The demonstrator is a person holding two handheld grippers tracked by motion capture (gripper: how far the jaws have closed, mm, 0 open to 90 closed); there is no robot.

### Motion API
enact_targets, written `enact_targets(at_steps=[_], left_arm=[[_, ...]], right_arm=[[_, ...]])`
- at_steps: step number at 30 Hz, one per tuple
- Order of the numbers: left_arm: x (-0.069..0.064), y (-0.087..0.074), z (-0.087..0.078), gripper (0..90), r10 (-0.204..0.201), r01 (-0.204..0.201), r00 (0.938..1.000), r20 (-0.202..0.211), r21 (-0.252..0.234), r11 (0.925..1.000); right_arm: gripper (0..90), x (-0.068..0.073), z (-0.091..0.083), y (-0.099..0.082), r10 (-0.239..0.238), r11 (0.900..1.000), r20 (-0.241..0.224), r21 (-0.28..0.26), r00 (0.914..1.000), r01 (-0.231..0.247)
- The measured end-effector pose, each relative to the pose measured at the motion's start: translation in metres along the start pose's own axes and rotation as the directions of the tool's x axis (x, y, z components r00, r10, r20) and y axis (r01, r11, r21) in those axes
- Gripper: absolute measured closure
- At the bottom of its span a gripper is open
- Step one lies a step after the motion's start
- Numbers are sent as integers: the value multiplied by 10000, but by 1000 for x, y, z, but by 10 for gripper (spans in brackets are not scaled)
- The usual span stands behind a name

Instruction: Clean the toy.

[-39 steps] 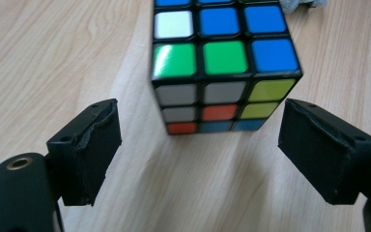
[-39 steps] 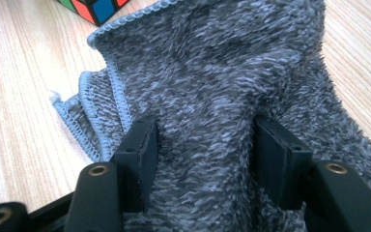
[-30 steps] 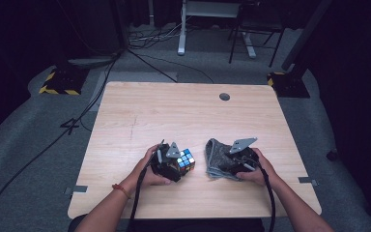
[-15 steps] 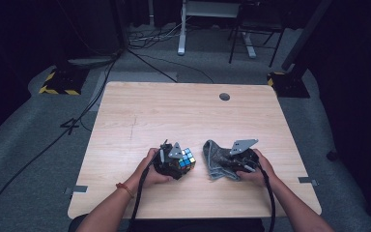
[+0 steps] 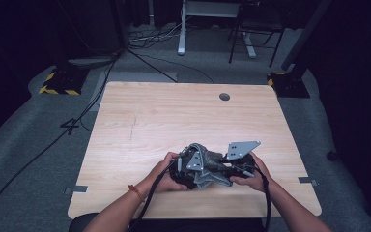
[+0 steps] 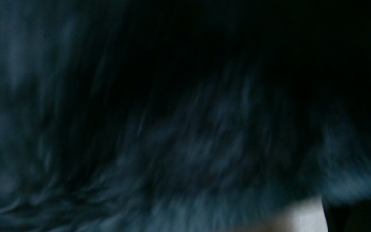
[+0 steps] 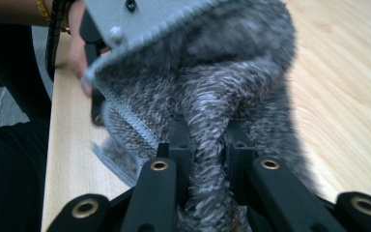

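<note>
Both grippers, apart a second ago, now meet: right gripper (image 7: pixel 207 140) pinching the grey cloth (image 5: pixel 212 166), left gripper (image 5: pixel 186 169) clenched on a cube since covered

Left gripper view: heavily blurred, almost all dark. Dark grey fuzzy cloth (image 6: pixel 183 159) sits right up against the lens, its nap smeared into streaks running bottom-left to upper-right. Top right of the frame goes to near black, no detail there. Small pale patch of the surface (image 6: pixel 305 218) at the bottom edge, right of centre. Just beside it, a black edge in the bottom-right corner; too blurred to tell what it is. Lighter smudge at the right edge, also unreadable.
</note>
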State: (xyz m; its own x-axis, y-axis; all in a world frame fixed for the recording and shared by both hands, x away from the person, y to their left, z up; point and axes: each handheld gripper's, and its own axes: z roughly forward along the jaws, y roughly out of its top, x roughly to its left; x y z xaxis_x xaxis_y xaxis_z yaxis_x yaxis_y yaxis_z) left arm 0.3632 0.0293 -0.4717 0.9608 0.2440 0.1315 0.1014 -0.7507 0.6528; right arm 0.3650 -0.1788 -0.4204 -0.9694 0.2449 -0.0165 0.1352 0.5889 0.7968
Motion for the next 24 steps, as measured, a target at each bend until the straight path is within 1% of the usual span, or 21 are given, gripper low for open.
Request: enact_targets(at_steps=[2, 3, 5, 7, 8, 9, 11, 12, 14, 15, 16, 17, 18, 19, 20, 22, 24], left_arm=[[0, -1, 0, 334, -32, 32, 10000, -57, 63, 10000], [1, -2, 0, 335, -136, 136, 9999, -37, 33, 9999], [3, -3, -3, 337, -227, 227, 9997, -64, -14, 9997], [4, -4, -7, 339, -209, 208, 9996, -175, -10, 9998], [4, -5, -8, 339, -220, 219, 9995, -206, -50, 9997], [5, -6, -10, 339, -227, 225, 9995, -204, -107, 9997], [6, -6, -15, 339, -306, 299, 9994, -170, -354, 9989], [7, -6, -19, 339, -325, 313, 9992, -224, -499, 9983], [9, -5, -24, 340, -455, 440, 9988, -153, -855, 9954], [9, -5, -26, 339, -492, 475, 9987, -151, -957, 9943], [9, -5, -26, 339, -458, 442, 9989, -140, -965, 9943], [8, -5, -26, 339, -444, 435, 9990, -78, -944, 9946], [8, -5, -24, 339, -405, 393, 9991, -104, -954, 9947], [7, -5, -23, 339, -414, 406, 9991, -58, -940, 9947], [7, -5, -22, 338, -455, 452, 9990, -5, -946, 9945], [7, -5, -21, 337, -387, 380, 9992, -62, -918, 9951], [6, -5, -19, 333, -316, 304, 9994, -149, -741, 9968]], right_arm=[[787, 4, 5, 2, -201, 9995, 186, 256, 9996, 196], [787, 5, 7, 3, -295, 9990, 350, 342, 9990, 283], [788, 5, 7, 3, -363, 9984, 553, 447, 9978, 338], [789, 1, 5, 0, -338, 9982, 792, 522, 9963, 297], [790, -2, 4, -2, -272, 9982, 898, 552, 9956, 223], [791, -5, 2, -5, -90, 9987, 975, 515, 9952, 40], [792, -12, 0, -12, 182, 9972, 1251, 694, 9920, -270], [792, -16, 0, -17, 271, 9961, 1308, 793, 9910, -378], [792, -22, 2, -26, 568, 9935, 1230, 910, 9908, -683], [792, -24, 3, -29, 657, 9934, 1093, 860, 9918, -753], [792, -25, 3, -30, 809, 9936, 913, 708, 9925, -875], [792, -25, 3, -29, 856, 9943, 787, 567, 9932, -902], [792, -24, 2, -28, 832, 9955, 684, 396, 9942, -860], [792, -23, 1, -26, 839, 9962, 467, 196, 9954, -849], [792, -21, 1, -25, 849, 9963, 374, 82, 9957, -852], [793, -17, 1, -24, 757, 9971, 371, -15, 9964, -757], [796, -17, -1, -23, 913, 9950, 101, -409, 9958, -908]])
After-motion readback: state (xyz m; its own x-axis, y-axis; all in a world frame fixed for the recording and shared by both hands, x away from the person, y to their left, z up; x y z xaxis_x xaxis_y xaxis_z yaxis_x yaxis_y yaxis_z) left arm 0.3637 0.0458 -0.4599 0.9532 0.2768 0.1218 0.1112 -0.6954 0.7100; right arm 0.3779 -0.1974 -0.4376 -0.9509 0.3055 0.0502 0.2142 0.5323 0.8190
